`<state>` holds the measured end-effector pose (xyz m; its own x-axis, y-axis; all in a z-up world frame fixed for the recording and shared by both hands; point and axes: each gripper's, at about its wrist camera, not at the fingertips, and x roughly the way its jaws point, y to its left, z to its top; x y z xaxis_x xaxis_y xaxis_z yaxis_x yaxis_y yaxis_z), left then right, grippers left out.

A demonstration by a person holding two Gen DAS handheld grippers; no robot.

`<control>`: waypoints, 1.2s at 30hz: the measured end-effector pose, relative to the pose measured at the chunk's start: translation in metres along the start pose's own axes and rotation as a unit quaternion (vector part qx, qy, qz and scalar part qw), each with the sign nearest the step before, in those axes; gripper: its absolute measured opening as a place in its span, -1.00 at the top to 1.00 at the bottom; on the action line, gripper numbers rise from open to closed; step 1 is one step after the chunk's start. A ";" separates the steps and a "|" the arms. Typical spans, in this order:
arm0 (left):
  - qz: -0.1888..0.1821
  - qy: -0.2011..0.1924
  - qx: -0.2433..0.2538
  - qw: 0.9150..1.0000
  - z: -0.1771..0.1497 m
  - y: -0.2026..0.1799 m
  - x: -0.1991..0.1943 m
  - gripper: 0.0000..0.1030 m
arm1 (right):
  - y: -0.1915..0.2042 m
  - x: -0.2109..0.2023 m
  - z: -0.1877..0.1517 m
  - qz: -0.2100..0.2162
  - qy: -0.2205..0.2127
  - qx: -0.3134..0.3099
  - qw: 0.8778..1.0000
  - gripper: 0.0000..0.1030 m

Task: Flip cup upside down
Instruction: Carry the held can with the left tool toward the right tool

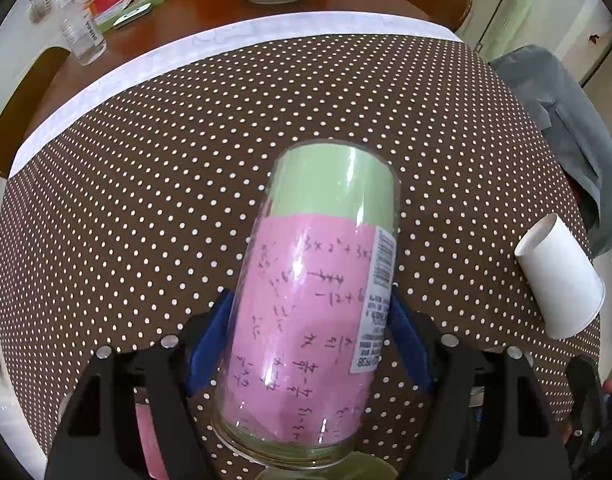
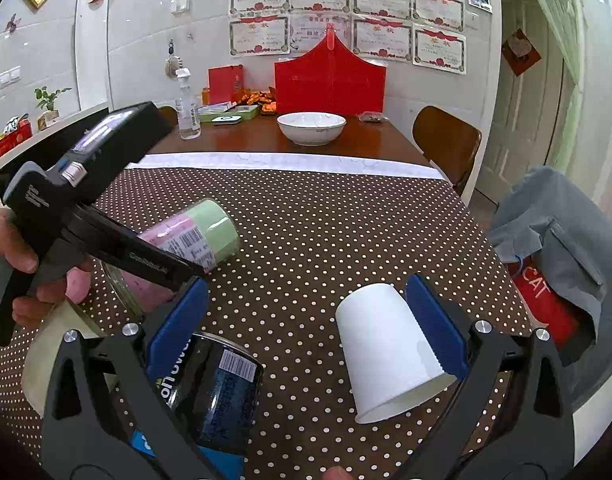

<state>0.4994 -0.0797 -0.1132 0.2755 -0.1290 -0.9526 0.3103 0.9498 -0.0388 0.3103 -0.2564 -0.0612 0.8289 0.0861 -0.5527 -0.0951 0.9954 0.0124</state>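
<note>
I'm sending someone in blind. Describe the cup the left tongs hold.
On the brown polka-dot tablecloth, the left tongs clamp a tilted clear glass cup. Unlike the plain white paper cup nearby, it is lined with green and pink paper bearing handwritten sums.

tongs [image 2: 306,320]: black arms | blue pads [image 2: 178,328] | silver screws

Dark can [image 2: 222,396] half behind blue finger, glass cup [image 1: 313,300] base cut by frame edge
</note>
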 end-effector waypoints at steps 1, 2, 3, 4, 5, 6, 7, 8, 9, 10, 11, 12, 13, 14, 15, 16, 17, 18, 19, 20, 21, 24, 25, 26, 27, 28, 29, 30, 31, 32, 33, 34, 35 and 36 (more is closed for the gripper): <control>-0.001 -0.006 -0.007 1.000 0.000 0.002 -0.003 -0.42 | 0.000 -0.001 0.000 0.000 0.000 0.002 1.000 -0.88; -0.002 -0.012 -0.016 1.000 0.000 0.004 -0.007 -0.42 | 0.000 -0.002 0.000 -0.001 -0.001 0.002 1.000 -0.88; -0.005 -0.024 -0.030 0.999 -0.001 0.008 -0.015 -0.42 | 0.000 -0.003 0.000 -0.001 -0.002 0.002 1.000 -0.88; -0.006 -0.033 -0.038 0.999 -0.001 0.010 -0.020 -0.42 | 0.000 -0.006 0.000 -0.003 -0.003 0.003 1.000 -0.88; -0.005 -0.045 -0.047 0.998 -0.001 0.011 -0.028 -0.42 | 0.000 -0.008 -0.001 -0.003 -0.005 0.004 1.000 -0.88; -0.001 -0.061 -0.058 0.996 -0.001 0.012 -0.042 -0.42 | 0.000 -0.011 -0.001 -0.004 -0.006 0.005 1.000 -0.88; -0.001 -0.070 -0.063 0.996 -0.002 0.011 -0.050 -0.42 | 0.000 -0.015 -0.001 -0.004 -0.008 0.007 1.000 -0.88; -0.001 -0.084 -0.071 0.994 -0.005 0.009 -0.063 -0.42 | 0.000 -0.020 0.000 -0.005 -0.011 0.009 1.000 -0.88; 0.000 -0.098 -0.078 0.992 -0.011 0.005 -0.076 -0.42 | 0.000 -0.026 0.000 -0.005 -0.014 0.011 1.000 -0.88; 0.001 -0.106 -0.081 0.991 -0.017 0.000 -0.084 -0.42 | -0.002 -0.034 0.000 -0.005 -0.017 0.015 1.000 -0.88; 0.002 -0.113 -0.084 0.990 -0.025 -0.003 -0.094 -0.42 | -0.003 -0.041 -0.001 -0.003 -0.019 0.019 1.000 -0.88; -0.001 -0.119 -0.087 0.989 -0.036 -0.009 -0.104 -0.42 | -0.004 -0.049 -0.003 -0.003 -0.019 0.023 1.000 -0.88; -0.007 -0.122 -0.089 0.989 -0.043 -0.013 -0.108 -0.42 | -0.006 -0.056 -0.005 -0.002 -0.018 0.027 0.999 -0.88; -0.014 -0.124 -0.093 0.988 -0.053 -0.016 -0.113 -0.42 | -0.008 -0.064 -0.008 0.000 -0.017 0.031 0.999 -0.88; -0.019 -0.123 -0.095 0.988 -0.064 -0.018 -0.118 -0.42 | -0.011 -0.073 -0.013 0.000 -0.015 0.034 0.999 -0.88; -0.025 -0.122 -0.095 0.988 -0.077 -0.024 -0.121 -0.42 | -0.011 -0.079 -0.017 -0.002 -0.015 0.036 0.999 -0.88; -0.026 -0.122 -0.095 0.988 -0.090 -0.029 -0.123 -0.42 | -0.012 -0.088 -0.022 -0.005 -0.014 0.036 0.999 -0.88; -0.027 -0.120 -0.097 0.988 -0.100 -0.034 -0.123 -0.42 | -0.012 -0.094 -0.027 -0.004 -0.014 0.037 0.999 -0.88; -0.032 -0.120 -0.102 0.987 -0.113 -0.039 -0.124 -0.42 | -0.013 -0.102 -0.033 -0.002 -0.012 0.038 0.999 -0.88; -0.034 -0.118 -0.106 0.987 -0.122 -0.045 -0.123 -0.42 | -0.014 -0.108 -0.039 -0.001 -0.010 0.040 0.999 -0.88; -0.038 -0.117 -0.110 0.986 -0.135 -0.052 -0.125 -0.42 | -0.014 -0.114 -0.045 0.000 -0.008 0.040 0.999 -0.88; -0.046 -0.126 -0.118 0.984 -0.168 -0.069 -0.129 -0.42 | -0.014 -0.137 -0.061 0.005 -0.010 0.043 0.999 -0.88; -0.047 -0.129 -0.122 0.983 -0.176 -0.070 -0.131 -0.42 | -0.014 -0.143 -0.065 0.006 -0.011 0.044 0.999 -0.88; -0.050 -0.131 -0.125 0.982 -0.186 -0.075 -0.133 -0.42 | -0.014 -0.148 -0.068 0.006 -0.013 0.045 0.999 -0.88; -0.055 -0.134 -0.127 0.981 -0.196 -0.080 -0.135 -0.42 | -0.015 -0.157 -0.072 0.006 -0.017 0.046 0.999 -0.88; -0.057 -0.134 -0.129 0.981 -0.204 -0.082 -0.134 -0.42 | -0.015 -0.163 -0.076 0.007 -0.020 0.048 0.999 -0.88; -0.060 -0.134 -0.132 0.980 -0.212 -0.085 -0.133 -0.42 | -0.016 -0.167 -0.080 0.009 -0.022 0.050 0.998 -0.88; -0.062 -0.134 -0.136 0.980 -0.219 -0.086 -0.132 -0.42 | -0.016 -0.173 -0.084 0.009 -0.023 0.053 0.998 -0.88; -0.065 -0.133 -0.143 0.979 -0.226 -0.088 -0.130 -0.42 | -0.015 -0.176 -0.087 0.009 -0.025 0.054 0.998 -0.88; -0.066 -0.133 -0.147 0.978 -0.234 -0.089 -0.128 -0.42 | -0.014 -0.180 -0.092 0.007 -0.026 0.054 0.998 -0.88; -0.065 -0.133 -0.152 0.977 -0.240 -0.090 -0.127 -0.42 | -0.012 -0.184 -0.096 0.007 -0.026 0.053 0.998 -0.88; -0.064 -0.134 -0.158 0.976 -0.246 -0.091 -0.125 -0.42 | -0.011 -0.185 -0.098 0.005 -0.025 0.052 0.998 -0.88; -0.062 -0.134 -0.163 0.976 -0.251 -0.091 -0.123 -0.42 | -0.010 -0.187 -0.103 0.003 -0.025 0.052 0.998 -0.88; -0.059 -0.134 -0.165 0.975 -0.256 -0.092 -0.121 -0.42 | -0.010 -0.188 -0.105 0.001 -0.025 0.053 0.998 -0.88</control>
<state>0.2050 -0.0785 -0.0713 0.4965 -0.2706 -0.8248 0.0569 0.9583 -0.2801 0.0975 -0.2872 -0.0446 0.8551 0.0874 -0.5110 -0.0402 0.9939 0.1028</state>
